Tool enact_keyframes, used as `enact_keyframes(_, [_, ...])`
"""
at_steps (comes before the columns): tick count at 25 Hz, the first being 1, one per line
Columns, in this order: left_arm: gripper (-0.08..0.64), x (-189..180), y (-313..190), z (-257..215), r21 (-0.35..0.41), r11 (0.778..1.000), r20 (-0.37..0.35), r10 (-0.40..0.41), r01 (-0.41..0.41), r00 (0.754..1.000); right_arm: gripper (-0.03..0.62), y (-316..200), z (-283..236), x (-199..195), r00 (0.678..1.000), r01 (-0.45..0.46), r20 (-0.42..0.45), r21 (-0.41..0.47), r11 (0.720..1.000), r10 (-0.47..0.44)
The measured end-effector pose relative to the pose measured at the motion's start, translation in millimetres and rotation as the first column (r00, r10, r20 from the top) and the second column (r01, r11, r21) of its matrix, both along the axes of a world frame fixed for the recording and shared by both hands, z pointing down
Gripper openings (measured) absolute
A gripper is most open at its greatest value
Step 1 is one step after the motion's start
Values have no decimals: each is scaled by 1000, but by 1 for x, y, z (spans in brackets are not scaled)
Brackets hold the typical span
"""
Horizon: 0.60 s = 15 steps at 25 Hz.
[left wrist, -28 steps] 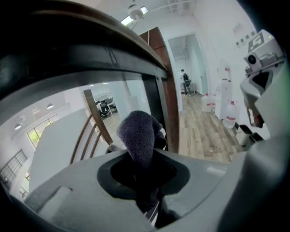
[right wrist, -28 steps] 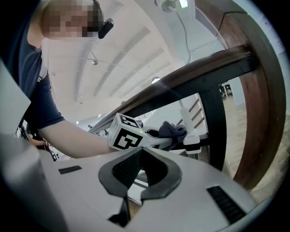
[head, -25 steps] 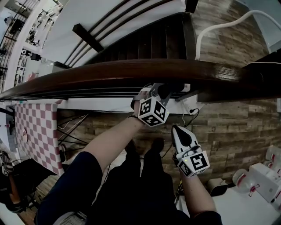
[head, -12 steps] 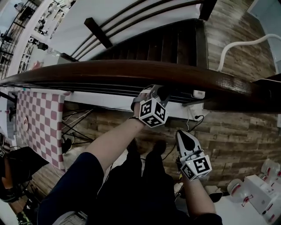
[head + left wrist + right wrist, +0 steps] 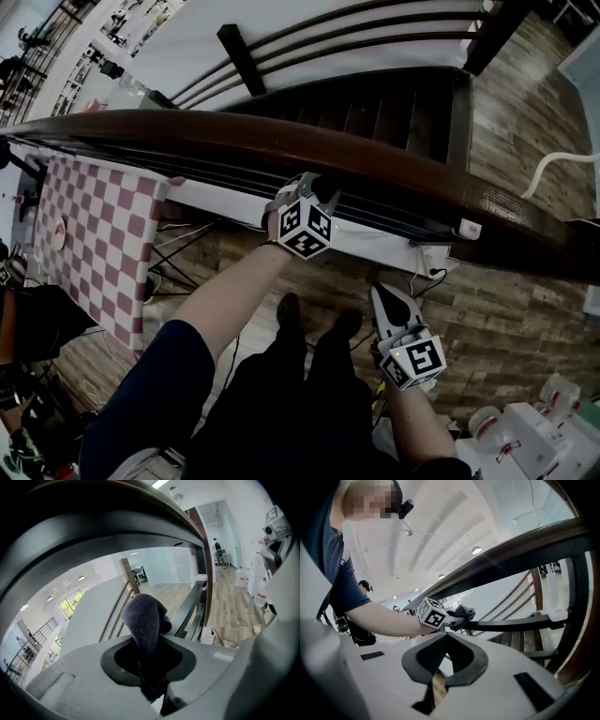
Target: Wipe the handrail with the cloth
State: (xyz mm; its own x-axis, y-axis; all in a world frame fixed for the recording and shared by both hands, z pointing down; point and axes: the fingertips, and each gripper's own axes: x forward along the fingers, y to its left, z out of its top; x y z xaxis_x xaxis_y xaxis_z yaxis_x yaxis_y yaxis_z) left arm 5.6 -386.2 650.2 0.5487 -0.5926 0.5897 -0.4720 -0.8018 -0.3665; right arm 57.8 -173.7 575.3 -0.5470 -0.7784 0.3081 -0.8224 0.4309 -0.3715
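from the head view i can't see the left gripper's (image 5: 149, 660) jaws: they are tucked under the handrail (image 5: 394, 155), behind the marker cube (image 5: 306, 228). the cloth (image 5: 144, 620) is only a dark scrap there, and i can't tell whether it touches the wood. in the left gripper view its lower end sinks into shadow between the jaws, and the handrail is a blurred dark band cut off at the top. the white objects (image 5: 525, 436) at the head view's lower right corner are cropped and too small to name.
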Motion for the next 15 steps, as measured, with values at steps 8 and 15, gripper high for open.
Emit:
enact_keyframes(8, [64,-94,-34,-1,27,997,23,-72,71,997,11,-8,-3,-65,999,30,-12,-12,999,-30])
enact_keyframes(15, [64,-129,-48,0,9,992,21,-129,129,991,11,-8,-12,-79,999,28,-17,-6,1000,-28])
